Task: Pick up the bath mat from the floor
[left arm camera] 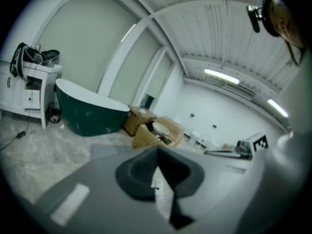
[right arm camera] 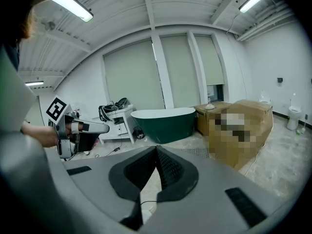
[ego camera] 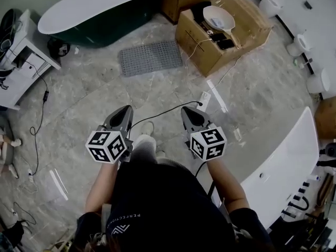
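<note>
The grey bath mat lies flat on the marble floor, between the green bathtub and a cardboard box, well ahead of both grippers. My left gripper and right gripper are held side by side above the floor, both pointing toward the mat and apart from it. Each has its jaws closed tip to tip with nothing between them. In the left gripper view the mat shows as a grey patch beyond the left gripper. In the right gripper view a strip of the mat shows past the right gripper.
A dark green bathtub with a white rim stands behind the mat. Open cardboard boxes sit to the mat's right. A white cabinet is at the left, a white tub at the right. A black cable crosses the floor.
</note>
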A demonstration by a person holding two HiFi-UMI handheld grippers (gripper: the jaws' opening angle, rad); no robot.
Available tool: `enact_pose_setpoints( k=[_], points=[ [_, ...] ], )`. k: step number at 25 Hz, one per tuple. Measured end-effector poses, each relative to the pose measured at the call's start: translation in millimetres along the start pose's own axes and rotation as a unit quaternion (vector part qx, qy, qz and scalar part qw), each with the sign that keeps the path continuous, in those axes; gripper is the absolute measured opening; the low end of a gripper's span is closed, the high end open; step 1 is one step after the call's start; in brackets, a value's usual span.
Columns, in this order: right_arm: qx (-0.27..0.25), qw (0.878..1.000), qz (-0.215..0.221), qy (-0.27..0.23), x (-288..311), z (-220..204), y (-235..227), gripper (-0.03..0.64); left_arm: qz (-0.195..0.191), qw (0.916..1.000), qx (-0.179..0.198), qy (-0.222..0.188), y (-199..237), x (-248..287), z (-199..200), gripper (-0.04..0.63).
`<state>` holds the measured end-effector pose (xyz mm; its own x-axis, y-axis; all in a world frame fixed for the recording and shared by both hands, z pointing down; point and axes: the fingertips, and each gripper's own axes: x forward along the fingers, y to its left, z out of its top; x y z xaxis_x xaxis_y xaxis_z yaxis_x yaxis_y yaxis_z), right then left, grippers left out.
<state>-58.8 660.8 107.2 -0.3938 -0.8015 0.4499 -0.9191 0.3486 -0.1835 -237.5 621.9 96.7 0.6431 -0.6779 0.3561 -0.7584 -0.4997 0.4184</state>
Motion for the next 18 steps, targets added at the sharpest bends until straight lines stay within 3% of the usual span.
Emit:
enact_pose_setpoints(
  k=[7,18],
  points=[
    [0.003,1.000,0.012,0.029,36,3,-8,-0.002,0.009,0.9997,-0.022,0.011,28,39,7,0.005],
    [0.012,0.999,0.000,0.052,142,50,-43,-0.002,0.008,0.9982,0.023,0.055,97,125,51,0.005]
  ],
)
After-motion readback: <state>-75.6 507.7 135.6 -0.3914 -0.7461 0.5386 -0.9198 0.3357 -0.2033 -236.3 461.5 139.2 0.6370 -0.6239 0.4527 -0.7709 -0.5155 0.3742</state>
